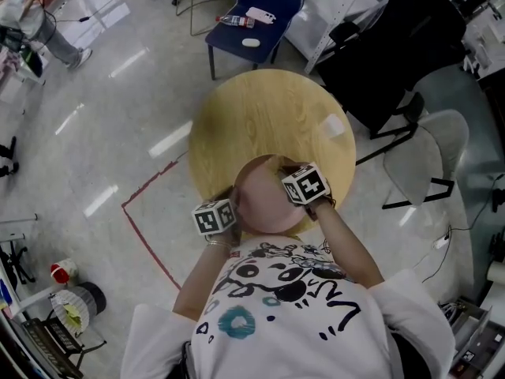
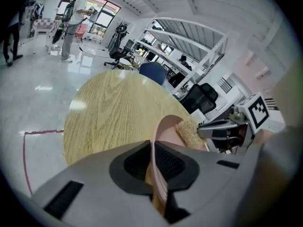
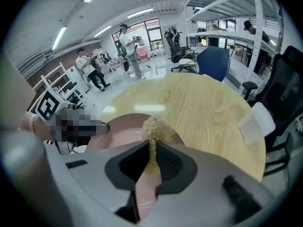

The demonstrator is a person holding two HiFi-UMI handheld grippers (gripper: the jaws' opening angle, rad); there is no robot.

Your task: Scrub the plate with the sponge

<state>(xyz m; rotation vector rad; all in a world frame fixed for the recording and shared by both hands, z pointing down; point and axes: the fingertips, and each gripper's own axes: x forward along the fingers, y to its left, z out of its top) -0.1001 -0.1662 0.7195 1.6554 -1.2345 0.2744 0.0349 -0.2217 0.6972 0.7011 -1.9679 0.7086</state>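
The pink plate (image 1: 264, 200) is held over the near edge of the round wooden surface (image 1: 260, 109), between the two grippers. Whether it touches the surface cannot be told.

The jaws of the left gripper (image 2: 152, 145) are clamped on the plate's rim. In the left gripper view the plate is seen edge-on, rising from between the jaws.

The jaws of the right gripper (image 3: 152, 144) are pinched on a yellowish sponge (image 3: 156, 126), whose coarse end sticks out past the jaw tips. The sponge is laid against the plate's face, on the part away from the left jaws. In the right gripper view the pink rim is seen running beneath the sponge and the right jaws.

In the head view the right gripper's marker cube is seen over the plate's right edge and the left gripper's cube at its lower left.

A small white object (image 1: 334, 125) lies on the right part of the surface, well apart from the plate. A blue chair (image 1: 256, 6) stands beyond the surface.
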